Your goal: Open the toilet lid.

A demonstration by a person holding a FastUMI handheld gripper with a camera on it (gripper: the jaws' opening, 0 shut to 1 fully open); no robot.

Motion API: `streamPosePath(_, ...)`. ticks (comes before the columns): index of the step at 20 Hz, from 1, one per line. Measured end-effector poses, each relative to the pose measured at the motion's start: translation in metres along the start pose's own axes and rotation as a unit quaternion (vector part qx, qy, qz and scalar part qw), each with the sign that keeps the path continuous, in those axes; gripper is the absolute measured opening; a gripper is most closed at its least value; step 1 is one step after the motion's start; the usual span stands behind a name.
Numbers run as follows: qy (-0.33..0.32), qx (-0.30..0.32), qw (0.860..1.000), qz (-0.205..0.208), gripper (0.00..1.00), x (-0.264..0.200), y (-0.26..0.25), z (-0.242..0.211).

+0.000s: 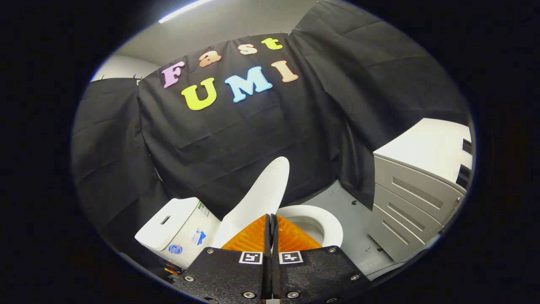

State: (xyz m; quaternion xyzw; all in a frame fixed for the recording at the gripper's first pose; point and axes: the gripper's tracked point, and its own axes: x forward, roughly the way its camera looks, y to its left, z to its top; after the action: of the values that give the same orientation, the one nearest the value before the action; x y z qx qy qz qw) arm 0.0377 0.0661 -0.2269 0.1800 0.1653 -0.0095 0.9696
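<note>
The white toilet lid [263,190] stands raised and tilted over the seat ring [331,221] and the open bowl. Its lower edge runs straight down into the tips of my gripper [270,217]. The orange ribbed fingers [249,238] are pressed together with only a thin slit between them, and a pale sliver of the lid's edge shows in that slit. Left of the lid sits the white cistern [177,223] with stickers on its side.
A grey drawer cabinet [415,202] with a white top stands close on the right of the toilet. Between them runs a strip of grey floor [350,207]. Black cloth walls hang behind the toilet and on the left.
</note>
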Motion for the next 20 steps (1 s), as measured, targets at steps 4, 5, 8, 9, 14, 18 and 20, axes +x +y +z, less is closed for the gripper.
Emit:
streamPosePath(4, -0.003, -0.052, 0.999, -0.003, 0.0, -0.002, 0.02, 0.012)
streamPosePath(5, -0.004, -0.057, 0.998, -0.003, 0.0, -0.003, 0.025, 0.015)
streamPosePath(8, -0.014, -0.063, 0.998, 0.008, 0.0, -0.004, 0.041, 0.024)
streamPosePath(9, -0.014, -0.07, 0.997, 0.009, 0.0, -0.005, 0.047, 0.026)
streamPosePath(14, -0.025, -0.085, 0.996, 0.018, 0.0, -0.007, 0.075, 0.04)
streamPosePath(18, -0.031, -0.106, 0.994, 0.025, 0.0, -0.01, 0.098, 0.048)
streamPosePath(20, -0.035, -0.115, 0.992, 0.031, 0.0, -0.012, 0.109, 0.051)
